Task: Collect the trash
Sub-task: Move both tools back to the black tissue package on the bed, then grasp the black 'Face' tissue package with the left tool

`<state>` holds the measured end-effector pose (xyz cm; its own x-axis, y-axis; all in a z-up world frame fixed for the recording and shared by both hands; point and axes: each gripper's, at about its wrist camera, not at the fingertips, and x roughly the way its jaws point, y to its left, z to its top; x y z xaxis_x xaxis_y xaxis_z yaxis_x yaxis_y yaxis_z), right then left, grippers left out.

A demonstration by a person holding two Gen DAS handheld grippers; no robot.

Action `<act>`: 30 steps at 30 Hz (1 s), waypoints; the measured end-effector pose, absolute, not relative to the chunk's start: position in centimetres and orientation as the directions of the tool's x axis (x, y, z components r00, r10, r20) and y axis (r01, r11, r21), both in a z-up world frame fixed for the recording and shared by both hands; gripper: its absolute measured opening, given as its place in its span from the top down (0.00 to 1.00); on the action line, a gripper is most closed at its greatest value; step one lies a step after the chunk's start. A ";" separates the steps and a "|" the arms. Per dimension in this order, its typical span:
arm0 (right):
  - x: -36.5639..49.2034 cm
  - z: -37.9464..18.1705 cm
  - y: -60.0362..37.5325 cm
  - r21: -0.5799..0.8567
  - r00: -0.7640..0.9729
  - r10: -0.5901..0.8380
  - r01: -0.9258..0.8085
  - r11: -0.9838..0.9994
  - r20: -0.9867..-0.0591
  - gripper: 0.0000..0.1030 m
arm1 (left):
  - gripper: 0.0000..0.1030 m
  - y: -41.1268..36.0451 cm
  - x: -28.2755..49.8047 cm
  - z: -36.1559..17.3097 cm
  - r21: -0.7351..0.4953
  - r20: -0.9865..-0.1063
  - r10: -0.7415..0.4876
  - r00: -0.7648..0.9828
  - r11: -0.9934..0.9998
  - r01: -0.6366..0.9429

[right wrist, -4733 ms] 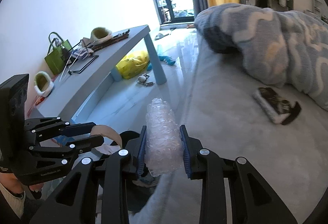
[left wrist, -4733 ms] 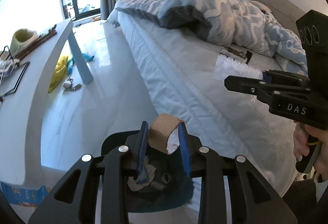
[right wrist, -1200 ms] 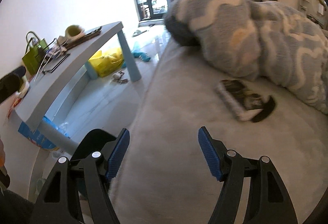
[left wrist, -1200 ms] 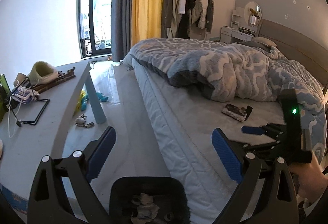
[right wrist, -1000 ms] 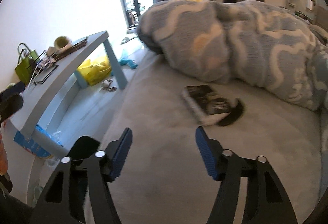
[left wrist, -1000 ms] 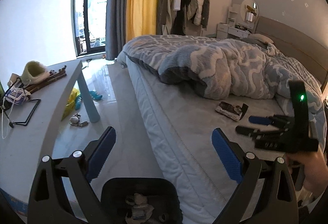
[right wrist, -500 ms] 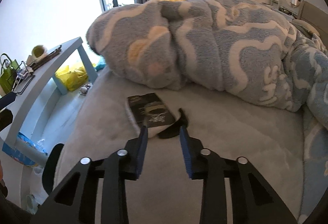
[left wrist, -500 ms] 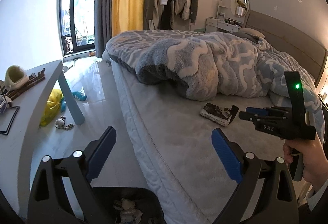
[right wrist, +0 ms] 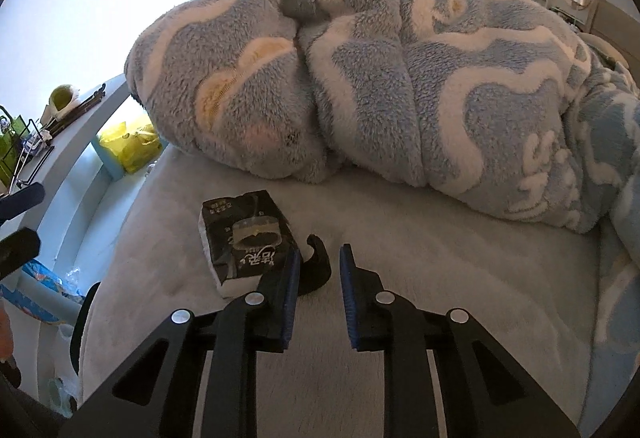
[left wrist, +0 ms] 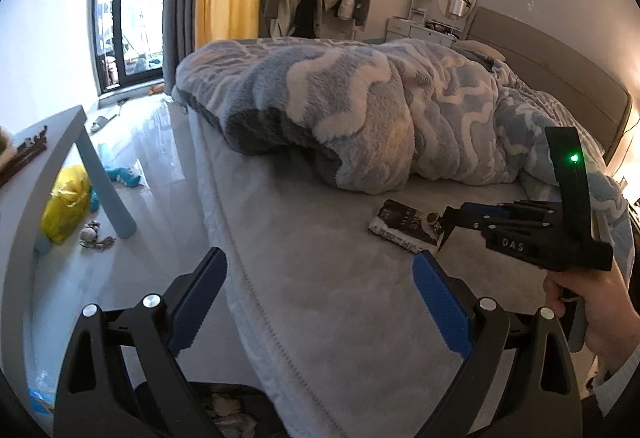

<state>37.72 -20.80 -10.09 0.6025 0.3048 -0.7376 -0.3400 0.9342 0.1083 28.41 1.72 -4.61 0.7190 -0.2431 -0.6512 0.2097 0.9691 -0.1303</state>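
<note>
Your left gripper (left wrist: 318,292) has its fingers spread wide with nothing between them, hanging over the bed's edge; your right gripper (right wrist: 319,276) has its fingers drawn in to a narrow gap, and the black curved scrap (right wrist: 314,264) lies on the sheet with its lower end in that gap. You cannot tell from the wrist view whether the pads touch it.

From largest down: the bed (left wrist: 328,278), with its pale grey sheet, fills most of both views. The blue-and-white fleece blanket (right wrist: 380,77) is heaped across its far half. The grey side table (left wrist: 52,157) runs along the floor to your left, with a yellow bag (left wrist: 66,203) beneath it. The black trash bin (left wrist: 224,412) sits on the floor below your left gripper, with crumpled scraps inside. The black tissue pack (right wrist: 246,238) rests flat on the sheet just left of your right gripper's left finger, and the scrap lies just beside its right edge.
</note>
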 end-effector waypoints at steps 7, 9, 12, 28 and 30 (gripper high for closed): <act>38.7 -10.4 -20.7 0.112 0.582 0.326 -0.372 0.921 -0.745 0.91 | 0.07 0.2 30.3 -5.9 -0.180 -0.674 -0.297 0.676 0.954 0.240; 38.7 -10.3 -20.7 0.097 0.588 0.321 -0.379 0.920 -0.743 0.92 | 0.07 -0.1 30.7 -6.3 -0.189 -0.681 -0.306 0.666 0.951 0.244; 38.5 -9.9 -21.7 0.086 0.600 0.311 -0.374 0.923 -0.737 0.92 | 0.07 -0.8 31.2 -6.9 -0.192 -0.689 -0.315 0.653 0.948 0.254; 38.0 -9.6 -26.5 0.093 0.602 0.326 -0.384 0.919 -0.729 0.92 | 0.04 -5.6 33.7 -8.5 -0.251 -0.696 -0.410 0.589 0.908 0.336; 37.7 -9.3 -27.4 0.104 0.601 0.339 -0.390 0.915 -0.724 0.92 | 0.04 -6.7 33.9 -8.8 -0.244 -0.699 -0.422 0.577 0.899 0.363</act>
